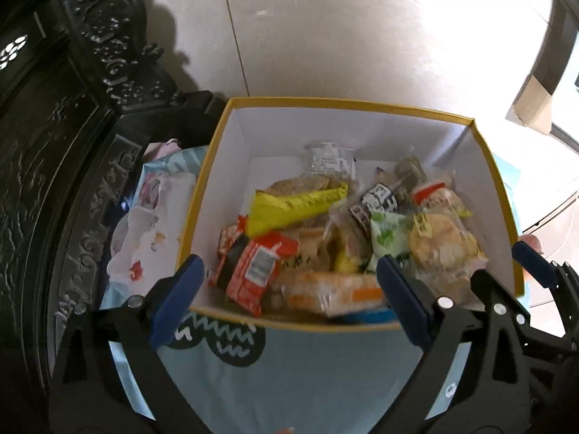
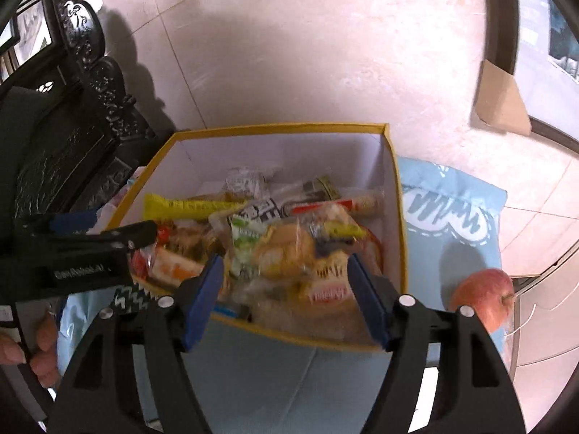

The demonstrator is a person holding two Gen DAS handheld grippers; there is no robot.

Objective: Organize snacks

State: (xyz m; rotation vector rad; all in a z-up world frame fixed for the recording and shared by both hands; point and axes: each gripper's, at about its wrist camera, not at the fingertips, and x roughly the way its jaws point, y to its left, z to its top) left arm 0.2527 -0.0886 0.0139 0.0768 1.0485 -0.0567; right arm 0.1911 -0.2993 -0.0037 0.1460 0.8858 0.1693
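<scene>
A white box with a yellow rim stands on a light blue cloth and holds several wrapped snacks: a yellow packet, a red packet, a green packet, round cakes in clear wrap. My left gripper is open and empty over the box's near edge. My right gripper is open and empty at the near right of the box; its fingers also show in the left wrist view.
A dark carved wooden chair stands left of the box. A plastic bag lies between them. A red apple lies on the blue cloth right of the box. A cardboard piece sits on the tiled floor beyond.
</scene>
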